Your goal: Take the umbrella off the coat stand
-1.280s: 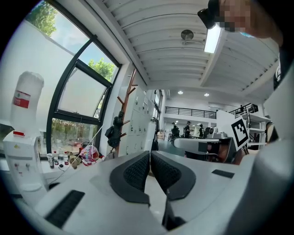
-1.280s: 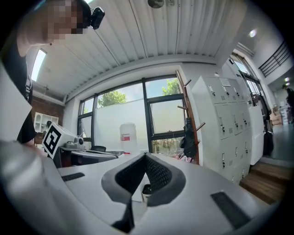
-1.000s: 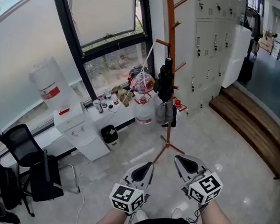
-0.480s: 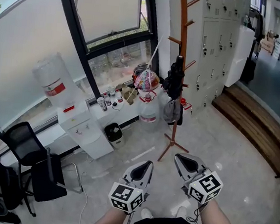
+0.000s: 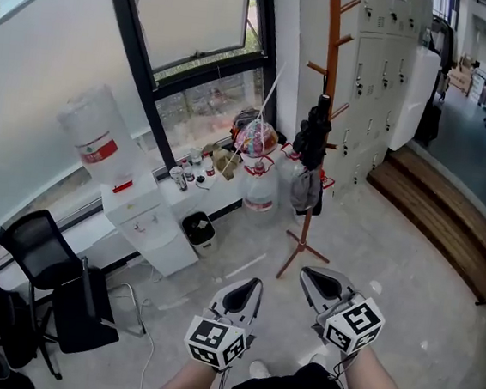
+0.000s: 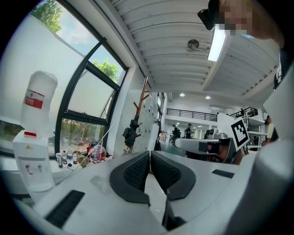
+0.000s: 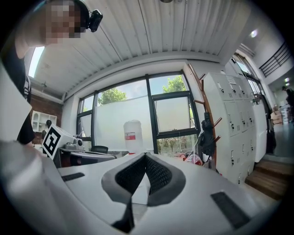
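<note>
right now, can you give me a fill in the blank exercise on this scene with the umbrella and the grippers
1. The umbrella on the wooden coat stand is ____ in colour.
2. The left gripper and the right gripper both have their jaws ____, with nothing between them.
3. In the head view, the water dispenser stands to the ____ of the coat stand.
Missing words: black; shut; left.

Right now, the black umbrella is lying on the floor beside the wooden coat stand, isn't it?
Not quite. The black umbrella isn't lying on the floor; it hangs on the wooden coat stand, well above the stand's feet. The head view shows this.
</note>
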Demonstrator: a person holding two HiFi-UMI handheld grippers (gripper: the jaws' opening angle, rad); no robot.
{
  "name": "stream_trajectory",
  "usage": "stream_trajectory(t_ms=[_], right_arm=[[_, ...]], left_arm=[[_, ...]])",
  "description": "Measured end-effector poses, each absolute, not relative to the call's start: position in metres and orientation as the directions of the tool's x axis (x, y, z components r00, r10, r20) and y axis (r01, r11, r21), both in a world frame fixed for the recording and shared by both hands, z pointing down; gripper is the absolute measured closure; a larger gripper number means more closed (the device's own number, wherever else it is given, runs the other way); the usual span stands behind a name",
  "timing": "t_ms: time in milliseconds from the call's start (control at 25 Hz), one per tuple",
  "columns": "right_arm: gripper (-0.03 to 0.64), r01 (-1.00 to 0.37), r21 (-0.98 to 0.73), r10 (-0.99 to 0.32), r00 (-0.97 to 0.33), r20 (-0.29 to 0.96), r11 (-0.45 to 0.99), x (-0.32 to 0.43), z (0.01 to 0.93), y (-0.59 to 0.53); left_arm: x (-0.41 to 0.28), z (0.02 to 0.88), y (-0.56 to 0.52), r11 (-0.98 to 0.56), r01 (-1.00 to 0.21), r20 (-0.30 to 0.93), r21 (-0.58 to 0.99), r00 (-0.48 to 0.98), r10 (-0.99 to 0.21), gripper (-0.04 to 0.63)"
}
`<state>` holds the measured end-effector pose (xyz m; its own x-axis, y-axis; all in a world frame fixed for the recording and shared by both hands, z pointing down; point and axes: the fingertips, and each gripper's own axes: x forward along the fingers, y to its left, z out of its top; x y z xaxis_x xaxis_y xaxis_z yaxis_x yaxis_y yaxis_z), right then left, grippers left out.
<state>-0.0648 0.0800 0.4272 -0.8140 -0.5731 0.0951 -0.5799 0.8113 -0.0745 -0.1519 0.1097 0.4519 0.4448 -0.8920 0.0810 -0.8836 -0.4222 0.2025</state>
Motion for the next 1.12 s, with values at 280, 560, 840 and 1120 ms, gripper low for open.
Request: stream_trajectory(t_ms=[280,560,840,1120], right_arm=[[0.563,-0.577,-0.07,-0.57,-0.816,0.094,0.814,-0.08,0.427,0.076],[0.563,-0.564,-0.07,-0.558,-0.825,0.092,0.823,-0.088,0.424,0.062],[0.563,-0.566,-0.075,-0.56,-0.824,0.084,0.821,-0.078,0.424,0.039],[0.563,-0.582,-0.087,-0.577,-0.813,0.081,0.808,-0.056,0.426,0.009]], left_arm=[[-0.17,0.455,0.111,-0.41,-0.888,0.077,0.21,0.433,-0.898,0.574],[-0.18,0.453,0.104,-0.389,-0.897,0.079,0.211,0.412,-0.908,0.574],[-0.175,0.453,0.084,-0.384,-0.9,0.083,0.206,0.407,-0.91,0.574],[-0.157,0.455,0.056,-0.392,-0.897,0.091,0.205,0.416,-0.905,0.574]])
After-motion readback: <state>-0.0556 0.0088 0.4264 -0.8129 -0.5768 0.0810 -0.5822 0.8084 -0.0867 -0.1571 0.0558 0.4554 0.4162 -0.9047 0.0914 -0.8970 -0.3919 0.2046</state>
